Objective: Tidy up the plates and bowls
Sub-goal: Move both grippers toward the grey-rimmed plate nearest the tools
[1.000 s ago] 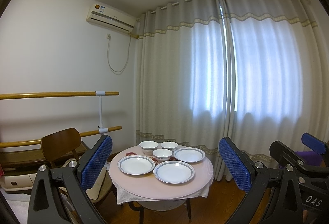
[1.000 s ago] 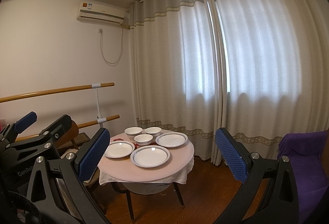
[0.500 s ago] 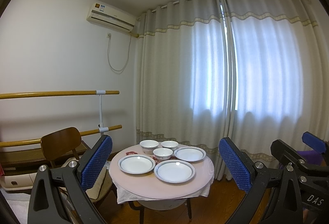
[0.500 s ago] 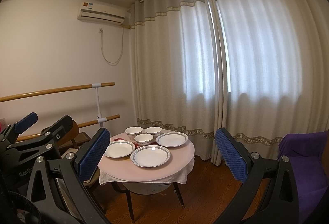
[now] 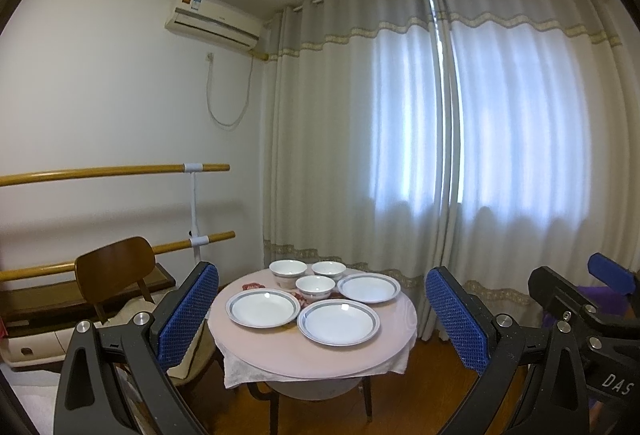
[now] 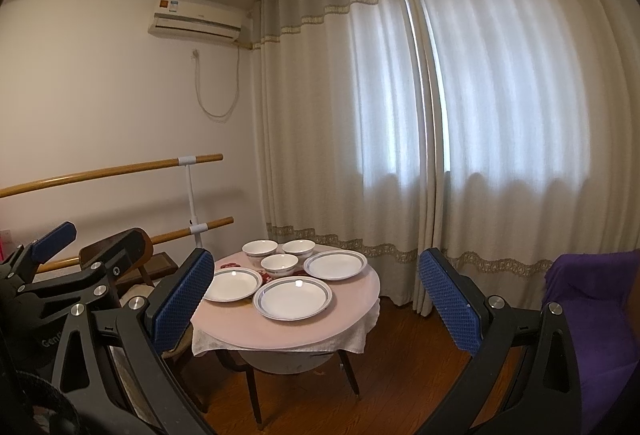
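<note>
A small round table (image 5: 312, 359) with a pink top stands ahead. On it lie three white plates with grey-blue rims: left plate (image 5: 263, 307), front plate (image 5: 338, 322), back right plate (image 5: 369, 287). Three white bowls stand behind them: (image 5: 288, 270), (image 5: 328, 269), (image 5: 315, 285). My left gripper (image 5: 320, 299) is open and empty, well short of the table. My right gripper (image 6: 316, 287) is open and empty, also well back. The same plates (image 6: 293, 297) and bowls (image 6: 279, 264) show in the right wrist view.
A brown wooden chair (image 5: 116, 271) stands left of the table. Wooden barre rails (image 5: 120, 171) run along the left wall. Long curtains (image 5: 440, 155) hang behind the table. A purple-covered seat (image 6: 600, 299) is at right. The floor is wood (image 6: 400, 347).
Both views have crept slightly toward the table. The dishes have not moved and both grippers stay open.
</note>
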Tool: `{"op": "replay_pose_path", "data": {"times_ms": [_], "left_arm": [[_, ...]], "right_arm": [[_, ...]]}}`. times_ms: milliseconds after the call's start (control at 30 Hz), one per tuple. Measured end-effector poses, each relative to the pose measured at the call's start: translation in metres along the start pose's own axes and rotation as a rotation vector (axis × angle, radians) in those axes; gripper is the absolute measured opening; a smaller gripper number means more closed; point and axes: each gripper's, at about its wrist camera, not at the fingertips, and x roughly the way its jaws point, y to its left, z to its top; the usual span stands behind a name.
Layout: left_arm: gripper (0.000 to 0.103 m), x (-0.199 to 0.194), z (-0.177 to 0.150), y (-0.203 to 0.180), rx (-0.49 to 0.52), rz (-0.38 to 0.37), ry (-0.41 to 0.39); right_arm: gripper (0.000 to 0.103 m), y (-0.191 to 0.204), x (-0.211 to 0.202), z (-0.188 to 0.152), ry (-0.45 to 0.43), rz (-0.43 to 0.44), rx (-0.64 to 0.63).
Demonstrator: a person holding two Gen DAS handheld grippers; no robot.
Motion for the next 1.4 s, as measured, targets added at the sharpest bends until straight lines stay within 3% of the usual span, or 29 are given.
{"op": "replay_pose_path", "data": {"times_ms": [500, 833, 933, 1000, 1100, 1400], "left_arm": [[0.102, 0.056, -0.007, 0.004, -0.003, -0.007, 0.045], [0.102, 0.192, -0.045, 0.028, -0.030, -0.005, 0.130], [0.102, 0.241, -0.051, 0.041, -0.099, 0.009, 0.195], [0.102, 0.269, -0.048, 0.051, -0.171, 0.007, 0.240], [0.102, 0.295, -0.038, 0.057, -0.193, 0.028, 0.302], [0.101, 0.347, 0.054, 0.061, -0.091, 0.087, 0.621]], "right_arm": [[0.103, -0.013, 0.059, -0.021, 0.073, 0.003, 0.003], [0.103, -0.031, 0.170, -0.055, 0.085, 0.055, 0.027], [0.103, -0.039, 0.215, -0.066, 0.105, 0.078, 0.045], [0.103, -0.044, 0.246, -0.070, 0.151, 0.088, 0.048], [0.103, -0.047, 0.283, -0.067, 0.242, 0.102, 0.028], [0.103, -0.033, 0.334, -0.015, 0.559, 0.141, 0.006]]}}
